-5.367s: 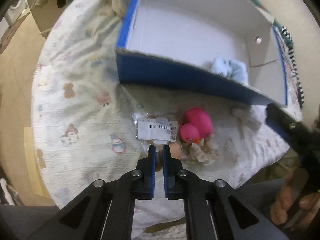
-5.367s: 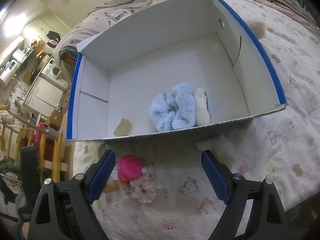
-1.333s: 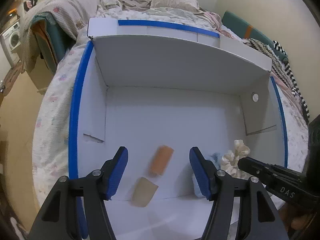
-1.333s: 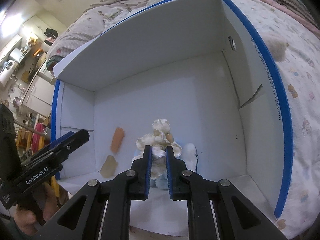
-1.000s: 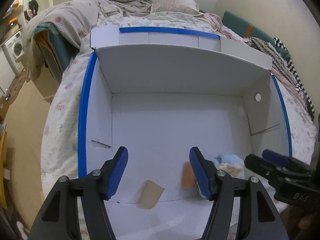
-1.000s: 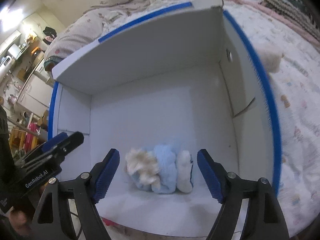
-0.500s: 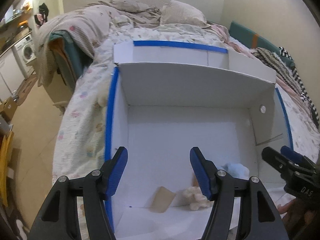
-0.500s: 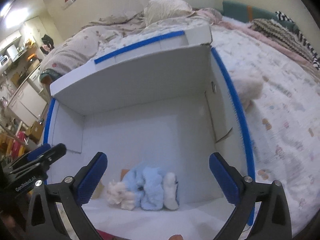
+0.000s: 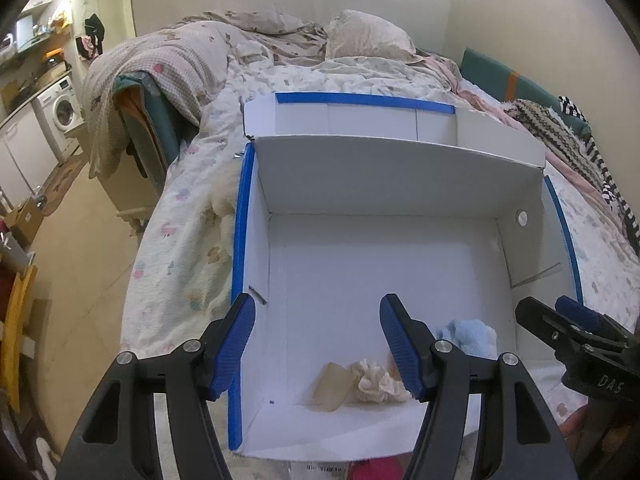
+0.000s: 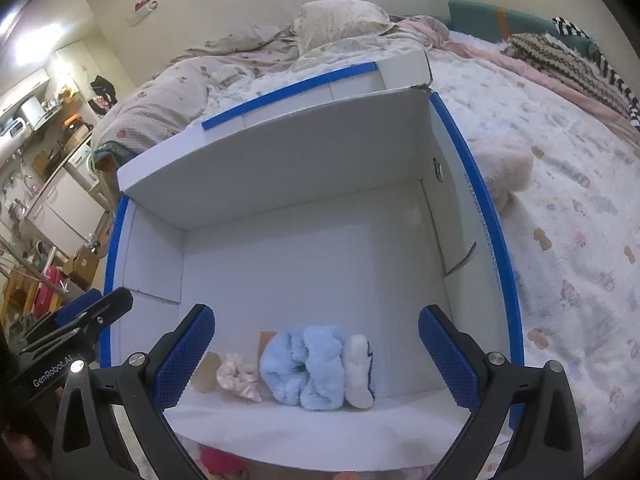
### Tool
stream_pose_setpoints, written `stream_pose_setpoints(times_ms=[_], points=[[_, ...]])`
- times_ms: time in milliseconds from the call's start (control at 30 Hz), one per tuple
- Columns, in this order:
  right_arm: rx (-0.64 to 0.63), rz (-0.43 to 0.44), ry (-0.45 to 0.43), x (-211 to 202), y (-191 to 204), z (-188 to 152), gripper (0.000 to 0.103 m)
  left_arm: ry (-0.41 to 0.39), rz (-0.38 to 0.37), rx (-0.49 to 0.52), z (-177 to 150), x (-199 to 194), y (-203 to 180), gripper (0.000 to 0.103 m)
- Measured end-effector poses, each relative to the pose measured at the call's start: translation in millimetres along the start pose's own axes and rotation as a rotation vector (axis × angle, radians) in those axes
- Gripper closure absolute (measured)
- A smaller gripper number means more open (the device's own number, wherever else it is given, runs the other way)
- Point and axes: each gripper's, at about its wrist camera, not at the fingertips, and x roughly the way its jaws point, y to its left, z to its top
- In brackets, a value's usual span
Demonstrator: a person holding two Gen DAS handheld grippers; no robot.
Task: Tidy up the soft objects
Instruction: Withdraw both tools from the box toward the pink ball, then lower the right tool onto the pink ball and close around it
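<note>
A white cardboard box with blue edges (image 9: 239, 240) (image 10: 492, 232) lies open on the bed. Inside, near the front wall, lie a cream scrunchie (image 9: 376, 384) (image 10: 238, 376), a fluffy light blue item (image 9: 468, 334) (image 10: 308, 364), a white soft piece (image 10: 358, 372), an orange piece (image 10: 267, 336) mostly hidden behind the blue item, and a tan scrap (image 9: 332, 386). My left gripper (image 9: 316, 344) is open and empty above the box front. My right gripper (image 10: 316, 356) is open and empty above the box front. A pink toy (image 9: 374, 470) (image 10: 220, 460) lies outside, in front of the box.
A cream plush (image 10: 506, 168) lies on the printed bedsheet right of the box; another plush (image 9: 224, 200) sits by the box's left side. Rumpled duvet and pillow (image 9: 368, 36) lie behind. Floor and washing machine (image 9: 60, 112) are at the left.
Both grippers have opened, dropping the orange piece and the cream scrunchie into the box, then pulled back and up from it.
</note>
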Motion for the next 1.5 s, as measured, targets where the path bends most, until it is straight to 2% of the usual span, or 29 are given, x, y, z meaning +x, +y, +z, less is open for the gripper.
stream_pose_setpoints(times_ms=[133,267,633,733,867,1000,1133,1233,1300,1400,1433,1500], points=[[0.009,-0.001,-0.001,-4.3,1.0,-3.4,0.0,0.017,-0.003,-0.022,-3.9,-6.4,3.8,0.041],[0.045,0.032,-0.017,-12.7,-1.7,-6.4,0.0,0.014,0.048,-0.046,-11.3,-14.6,9.5,0.041],[0.021,0.028,-0.034,-36.6,1.0,-23.2,0.0,0.011,0.06,-0.003,-41.1,-36.1,13.9,0.041],[0.024,0.036,-0.034,-42.4,0.7,-30.9,0.0,0.048,0.036,-0.036,-50.5,-36.6,21.9,0.041],[0.052,0.086,-0.03,-50.0,0.0,-41.4,0.0,0.088,0.069,-0.085,-63.6,-35.0,37.6,0.041],[0.042,0.074,-0.013,-53.3,1.0,-53.0,0.0,0.097,0.1,-0.111,-76.3,-37.0,52.0,0.041],[0.031,0.091,0.041,-48.0,5.1,-62.4,0.0,0.096,0.135,-0.142,-83.6,-39.0,71.5,0.041],[0.005,0.103,0.121,-35.4,12.9,-70.2,0.0,0.12,0.103,-0.177,-87.7,-38.1,83.8,0.041],[-0.006,0.108,0.155,-26.2,18.4,-75.8,0.0,0.138,0.108,-0.184,-89.5,-36.6,88.1,0.041],[-0.005,0.153,0.251,-4.5,26.4,-83.8,0.0,0.148,0.106,-0.194,-91.9,-36.0,93.2,0.041],[-0.005,0.167,0.284,3.0,29.5,-86.6,0.002,0.156,0.102,-0.197,-93.4,-35.5,94.7,0.041],[-0.002,0.196,0.344,18.1,39.3,-92.9,0.015,0.166,0.097,-0.201,-95.1,-33.2,97.3,0.041]])
